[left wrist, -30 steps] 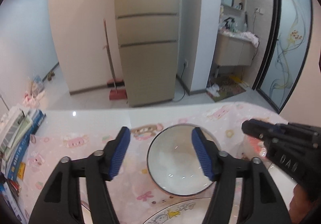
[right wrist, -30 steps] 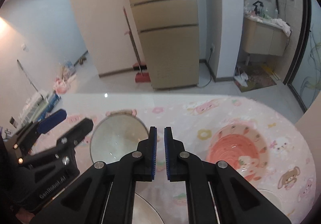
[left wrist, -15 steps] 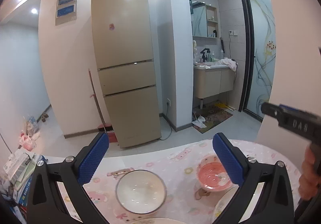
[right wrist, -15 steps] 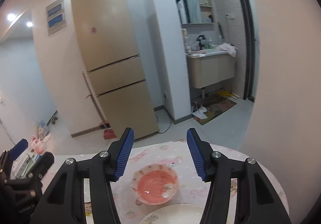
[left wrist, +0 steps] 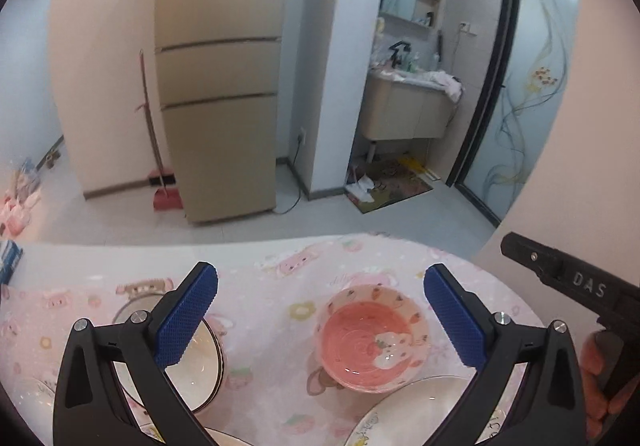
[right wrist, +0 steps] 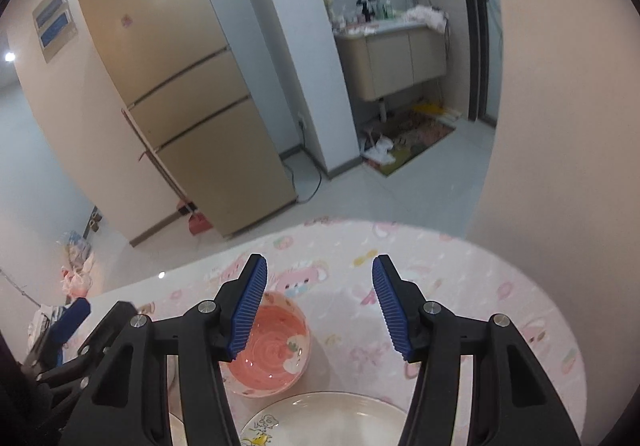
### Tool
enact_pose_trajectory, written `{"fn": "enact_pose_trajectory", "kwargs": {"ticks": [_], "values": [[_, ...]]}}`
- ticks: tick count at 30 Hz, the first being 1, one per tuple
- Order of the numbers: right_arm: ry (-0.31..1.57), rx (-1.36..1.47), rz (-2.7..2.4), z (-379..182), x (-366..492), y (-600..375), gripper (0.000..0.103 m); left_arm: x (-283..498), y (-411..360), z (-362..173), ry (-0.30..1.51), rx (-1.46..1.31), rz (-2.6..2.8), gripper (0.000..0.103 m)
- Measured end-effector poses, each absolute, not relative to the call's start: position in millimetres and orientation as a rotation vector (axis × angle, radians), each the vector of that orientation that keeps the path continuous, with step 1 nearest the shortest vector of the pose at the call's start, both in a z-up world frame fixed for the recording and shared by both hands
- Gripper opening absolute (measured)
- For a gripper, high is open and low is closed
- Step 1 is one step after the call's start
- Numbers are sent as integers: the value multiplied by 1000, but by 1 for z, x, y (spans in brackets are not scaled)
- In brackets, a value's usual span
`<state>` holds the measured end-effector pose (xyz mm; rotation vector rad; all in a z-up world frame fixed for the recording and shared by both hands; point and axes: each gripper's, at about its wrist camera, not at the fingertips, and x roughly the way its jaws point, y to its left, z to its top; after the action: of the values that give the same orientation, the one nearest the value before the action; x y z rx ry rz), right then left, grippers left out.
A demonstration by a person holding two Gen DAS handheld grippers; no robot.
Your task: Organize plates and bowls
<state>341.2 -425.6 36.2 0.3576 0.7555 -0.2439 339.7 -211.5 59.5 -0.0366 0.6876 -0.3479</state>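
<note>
1. Pink bowl (left wrist: 372, 338) is seen under the wide, empty left tongs (left wrist: 320, 320).
2. Right tongs (right wrist: 318, 310), half open, hold nothing.
3. White plate (right wrist: 328, 422), just below, could be knocked by a careless reach.

L gripper (left wrist: 320, 322): jaws at widest, nothing between the pads, angled down. R gripper (right wrist: 318, 310): jaws about half apart, empty, tilted down, rolled a bit. Both sets of jaws have just been opening. R hand (left wrist: 600, 378) wraps its handle, right of L jaws.
</note>
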Motion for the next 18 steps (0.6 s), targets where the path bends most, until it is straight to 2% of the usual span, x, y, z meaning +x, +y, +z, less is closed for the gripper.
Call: {"fn": "enact_pose_trajectory", "kwargs": {"ticks": [3,6,8,9,13,15,17,18], "values": [[840,363,-221,9,358,-425,57,353,-216,32,775,-31,-338,101],[913,402,-184,-16,372,-425,57,364,-220,8,846,-27,-326,91],[953,435,-147,-32,379,-425,57,371,-222,-4,898,-60,-356,79],[969,447,-128,-38,382,-425,57,373,-221,-9,922,-72,-366,78],[989,533,-72,-59,392,-426,54,377,-223,-24,980,-92,-387,59],[1022,529,-113,-69,396,-423,48,378,-222,-34,1020,-98,-411,50],[1039,497,-139,-75,397,-420,46,380,-223,-44,1059,-107,-424,36],[1047,503,-130,-78,398,-420,40,380,-223,-48,1075,-112,-424,34]]}}
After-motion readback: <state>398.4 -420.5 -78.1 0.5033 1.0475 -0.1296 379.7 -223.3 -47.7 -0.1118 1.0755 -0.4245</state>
